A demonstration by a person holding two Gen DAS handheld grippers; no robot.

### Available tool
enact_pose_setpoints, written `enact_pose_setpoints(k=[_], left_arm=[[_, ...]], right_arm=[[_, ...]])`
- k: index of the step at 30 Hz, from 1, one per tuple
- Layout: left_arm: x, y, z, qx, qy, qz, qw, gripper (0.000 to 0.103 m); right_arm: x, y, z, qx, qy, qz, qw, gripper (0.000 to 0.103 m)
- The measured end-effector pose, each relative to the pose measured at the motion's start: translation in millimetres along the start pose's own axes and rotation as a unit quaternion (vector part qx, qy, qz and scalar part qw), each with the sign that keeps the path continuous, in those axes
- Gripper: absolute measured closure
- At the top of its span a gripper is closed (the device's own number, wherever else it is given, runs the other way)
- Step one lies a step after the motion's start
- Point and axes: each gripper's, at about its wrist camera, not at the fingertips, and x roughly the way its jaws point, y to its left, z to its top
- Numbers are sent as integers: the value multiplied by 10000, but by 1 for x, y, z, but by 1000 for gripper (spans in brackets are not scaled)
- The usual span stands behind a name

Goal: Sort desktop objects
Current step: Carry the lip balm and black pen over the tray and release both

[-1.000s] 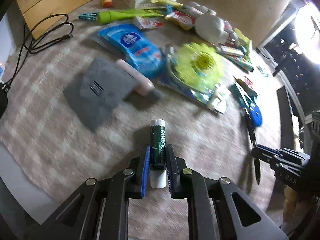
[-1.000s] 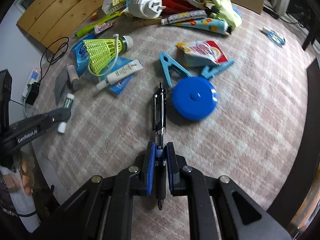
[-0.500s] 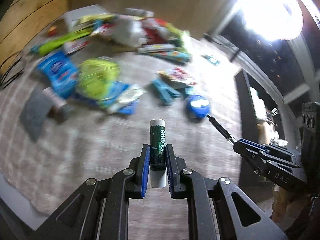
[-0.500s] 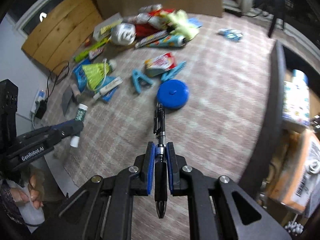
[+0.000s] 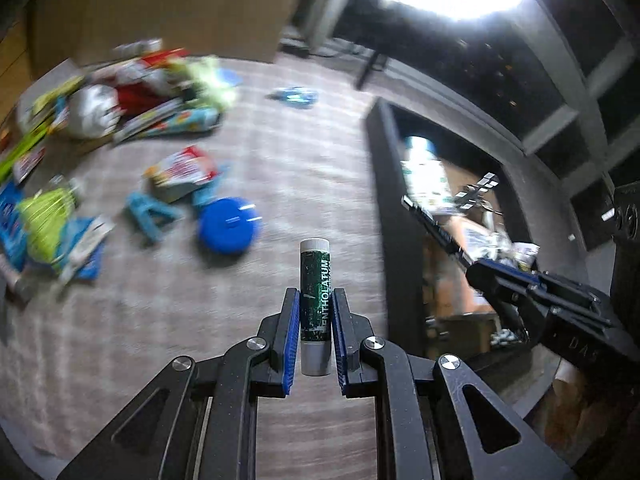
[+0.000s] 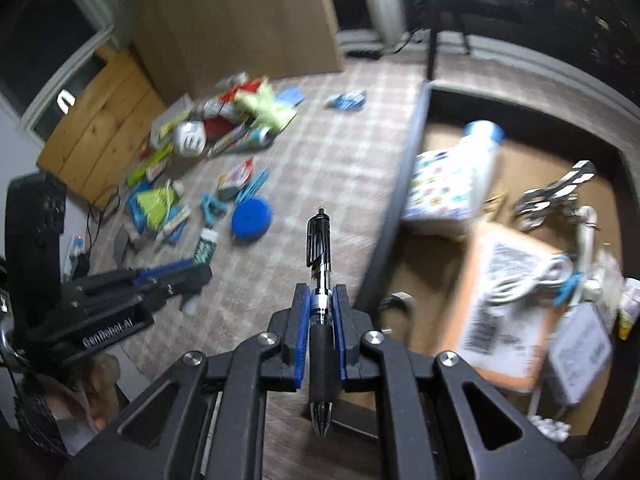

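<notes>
A second ago both grippers sat low over the checked cloth; now both are lifted and swung to the right, so the pile of clutter has slid to the left of each view and a dark-walled box of goods has come into sight on the right.

In the left wrist view, the blurred pile [image 5: 120,92] lies far left, with a flat round blue disc [image 5: 227,226] nearer the middle on the woven, pale-checked tablecloth [image 5: 300,140]. The left gripper [image 5: 316,320] is closed tight on the lip balm tube [image 5: 316,280], its blue ribbed pads pressing both sides. The tube is a smooth cylinder, dark green with white lettering and white ends; its long axis runs straight forward along the fingers, one white end pointing away from the camera, held above the cloth.

In the right wrist view, the right gripper [image 6: 320,316] is clamped on the pen [image 6: 320,280] around its clear barrel. The pen is slim, black and glossy, with a rubbery grip; it lies along the fingers, clip end forward and tip back toward the camera. It hangs near the edge of the box [image 6: 396,200], which holds a brown carton [image 6: 504,312] and a patterned pack [image 6: 448,184].
</notes>
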Motion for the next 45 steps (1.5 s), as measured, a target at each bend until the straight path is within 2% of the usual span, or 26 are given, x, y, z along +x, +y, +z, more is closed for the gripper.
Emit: enact_pose_setpoints(k=[8, 14, 16, 17, 20, 21, 29, 36, 45], left_arm=[[34, -85, 16, 710, 269, -419, 9962, 89], [56, -128, 16, 1116, 509, -461, 9914, 88], [59, -135, 17, 1138, 547, -357, 9914, 68], [59, -137, 17, 1119, 532, -341, 9917, 53], [55, -139, 18, 1118, 453, -333, 9921, 52], [53, -137, 18, 1121, 431, -295, 9923, 52], [40, -100, 22, 692, 247, -77, 9973, 52], [23, -30, 23, -20, 28, 163, 9999, 52], [8, 54, 17, -784, -207, 394, 9959, 54]], right_arm=[[-57, -88, -5, 752, -516, -614, 9939, 92], [-80, -146, -17, 1241, -647, -1029, 9848, 92], [-82, -156, -20, 1283, -616, -1105, 9836, 91], [-84, -160, -21, 1313, -607, -1133, 9830, 91], [-86, -164, -23, 1321, -622, -1187, 9821, 82], [-87, -164, -23, 1300, -634, -1181, 9824, 76], [-79, -135, -11, 937, -633, -915, 9894, 72], [-55, -83, 9, 401, -472, -455, 9970, 72], [3, -2, 40, -286, -11, 143, 9995, 72]])
